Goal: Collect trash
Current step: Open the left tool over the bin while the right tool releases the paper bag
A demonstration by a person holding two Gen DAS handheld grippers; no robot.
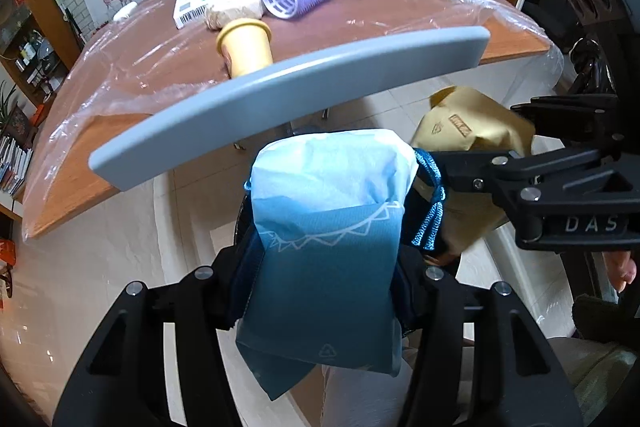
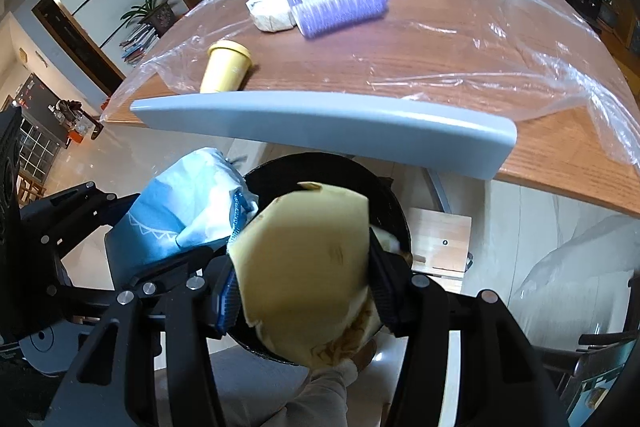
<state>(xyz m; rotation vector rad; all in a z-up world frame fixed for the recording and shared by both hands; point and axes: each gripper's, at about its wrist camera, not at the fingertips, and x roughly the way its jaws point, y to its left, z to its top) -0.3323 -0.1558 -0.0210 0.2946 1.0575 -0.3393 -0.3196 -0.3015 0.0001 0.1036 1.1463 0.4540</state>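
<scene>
Both claws are gripping: left (image 1: pixel 324 287) holds the blue bag (image 1: pixel 324 227), right (image 2: pixel 304 291) the tan pouch (image 2: pixel 304 267). Keep the bin (image 2: pixel 384 195) right under the right claw before letting go.

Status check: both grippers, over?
Left gripper shut on blue bag. Right gripper shut on tan wrapper, over black bin. Chair back ahead.

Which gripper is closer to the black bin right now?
Right. The right gripper holds the yellow bag directly over the black bin; the left gripper holds the blue bag off to its left side.
</scene>
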